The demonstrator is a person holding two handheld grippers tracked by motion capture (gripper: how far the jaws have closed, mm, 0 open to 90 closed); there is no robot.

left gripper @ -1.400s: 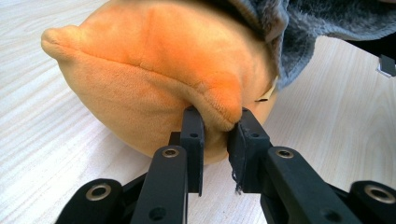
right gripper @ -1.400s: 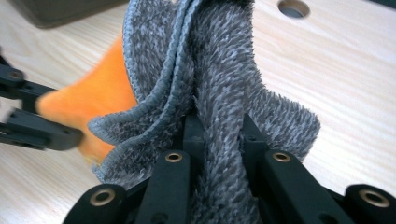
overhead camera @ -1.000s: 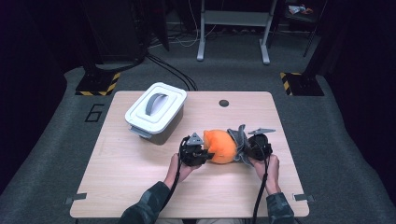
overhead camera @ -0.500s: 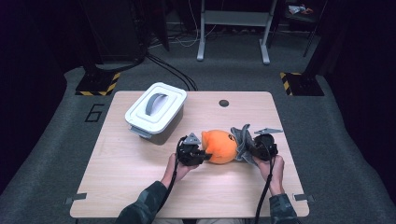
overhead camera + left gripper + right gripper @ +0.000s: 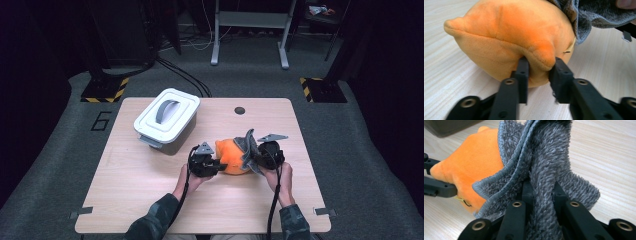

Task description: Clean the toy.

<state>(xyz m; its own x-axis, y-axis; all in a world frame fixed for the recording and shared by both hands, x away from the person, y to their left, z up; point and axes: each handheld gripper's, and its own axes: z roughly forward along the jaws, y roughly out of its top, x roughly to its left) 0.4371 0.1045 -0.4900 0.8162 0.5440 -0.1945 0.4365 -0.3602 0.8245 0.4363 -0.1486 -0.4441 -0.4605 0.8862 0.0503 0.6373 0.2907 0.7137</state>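
Your high view sits above your side of the table [image 5: 150, 200] and looks forward and down, far enough back to catch the whole top plus floor beyond; your forearms enter at the bottom edge. The left gripper [image 5: 206, 164] cam rides super close, looking along its jaws at the orange plush [image 5: 506, 37] taking up most of its frame. The right gripper [image 5: 267, 155] cam is just as close, with grey cloth [image 5: 544, 170] centre frame. Both gripper views share plush and cloth, which sit mid-frame in the high view.
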